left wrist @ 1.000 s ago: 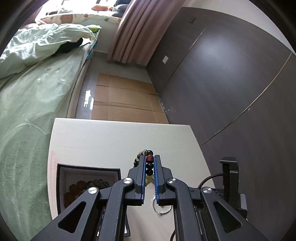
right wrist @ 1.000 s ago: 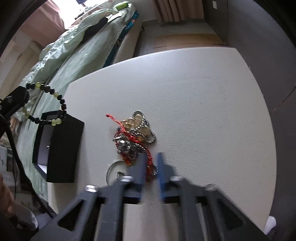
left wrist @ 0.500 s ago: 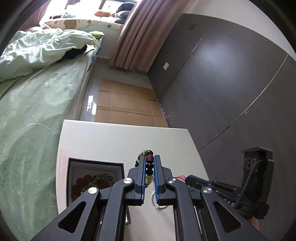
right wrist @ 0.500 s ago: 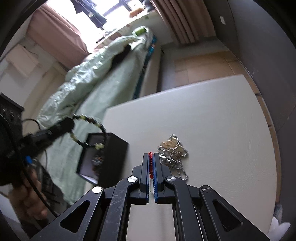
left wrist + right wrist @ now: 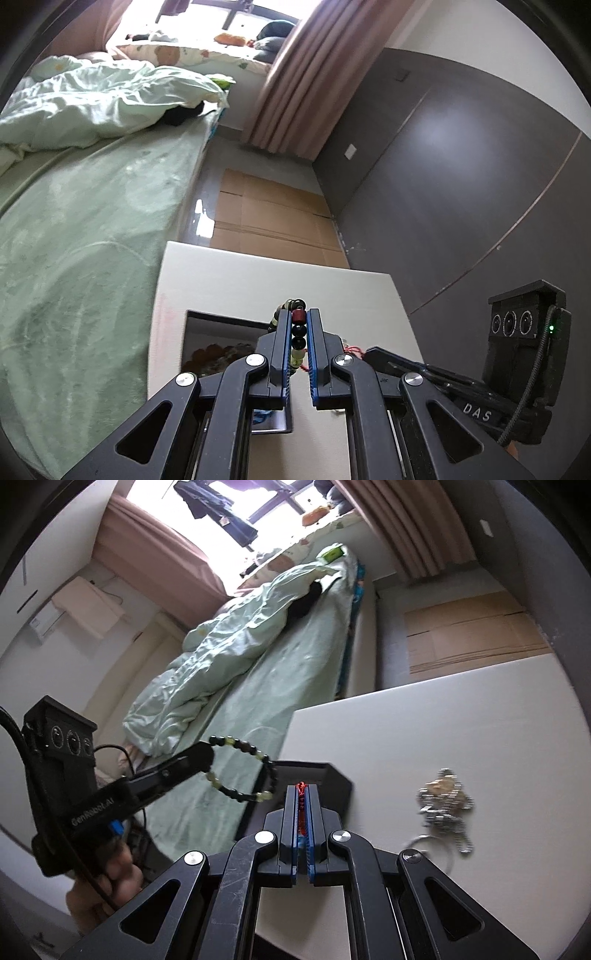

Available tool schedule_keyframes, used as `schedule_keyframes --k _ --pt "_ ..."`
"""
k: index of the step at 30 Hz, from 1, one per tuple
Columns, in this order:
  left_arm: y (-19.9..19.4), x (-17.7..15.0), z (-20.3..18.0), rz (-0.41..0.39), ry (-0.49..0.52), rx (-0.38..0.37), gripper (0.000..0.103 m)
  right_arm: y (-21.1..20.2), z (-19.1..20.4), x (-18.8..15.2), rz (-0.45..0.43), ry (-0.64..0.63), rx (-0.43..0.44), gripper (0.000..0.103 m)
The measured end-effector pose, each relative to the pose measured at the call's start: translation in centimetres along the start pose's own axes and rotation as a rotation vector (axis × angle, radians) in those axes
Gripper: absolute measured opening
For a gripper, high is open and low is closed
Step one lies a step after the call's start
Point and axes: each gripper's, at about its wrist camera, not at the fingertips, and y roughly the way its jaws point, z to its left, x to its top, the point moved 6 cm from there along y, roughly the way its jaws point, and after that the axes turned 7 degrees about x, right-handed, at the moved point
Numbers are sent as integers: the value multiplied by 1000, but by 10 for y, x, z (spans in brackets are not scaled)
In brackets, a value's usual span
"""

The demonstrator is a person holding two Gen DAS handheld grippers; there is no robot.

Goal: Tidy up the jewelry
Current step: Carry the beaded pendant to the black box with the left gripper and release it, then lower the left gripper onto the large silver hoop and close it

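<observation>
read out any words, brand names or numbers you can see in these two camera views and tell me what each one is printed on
"DAS" in white, on the black body of the right gripper, seen from the left wrist view at.
"Genrobot.AI" in white, on the black body of the left gripper, seen from the right wrist view at.
Nothing else carries readable text.

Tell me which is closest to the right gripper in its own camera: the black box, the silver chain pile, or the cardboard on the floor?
1. Black box, just beyond the right gripper tips.
2. Silver chain pile, off to the right on the table.
3. Cardboard, far back on the floor.
</observation>
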Motion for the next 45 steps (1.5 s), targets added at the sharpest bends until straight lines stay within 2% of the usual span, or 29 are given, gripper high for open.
schedule_keyframes --k 6,8,9,10,12,17,21,24,27,29,31,32,37,45 --pt "0 1 19 3 -19 27 8 37 22 -5 42 -7 61 5" --pt "2 0 23 10 -25 33 8 53 26 -6 74 -17 55 6" --pt "4 0 26 15 -29 33 8 59 25 -7 88 -14 49 14" --pt "5 -1 27 19 -32 31 8 59 23 -9 93 -9 45 35" --pt "8 -2 30 34 -38 26 8 58 18 -9 74 4 33 52" --pt "18 -6 33 74 -59 18 8 40 1 -10 47 35 -1 51" --pt "28 -8 44 118 -60 124 9 25 -9 -13 38 46 -16 51" --pt "31 -9 50 135 -99 102 10 15 -15 -15 38 46 -29 52" --pt "30 -10 51 131 -100 114 11 6 -22 -15 29 50 -56 52" --pt "30 -10 47 131 -90 109 20 -4 -30 -15 19 57 -75 53" --pt "31 -11 38 126 -67 101 54 -13 -37 -14 4 67 -90 70" --pt "30 -11 33 117 -54 98 58 -18 -41 -14 -6 68 -104 73" --pt "29 -13 6 96 5 65 59 -41 -62 -16 -19 78 -158 75" --pt "46 -33 -42 156 130 29 59 -67 -86 -24 -39 114 -224 75"
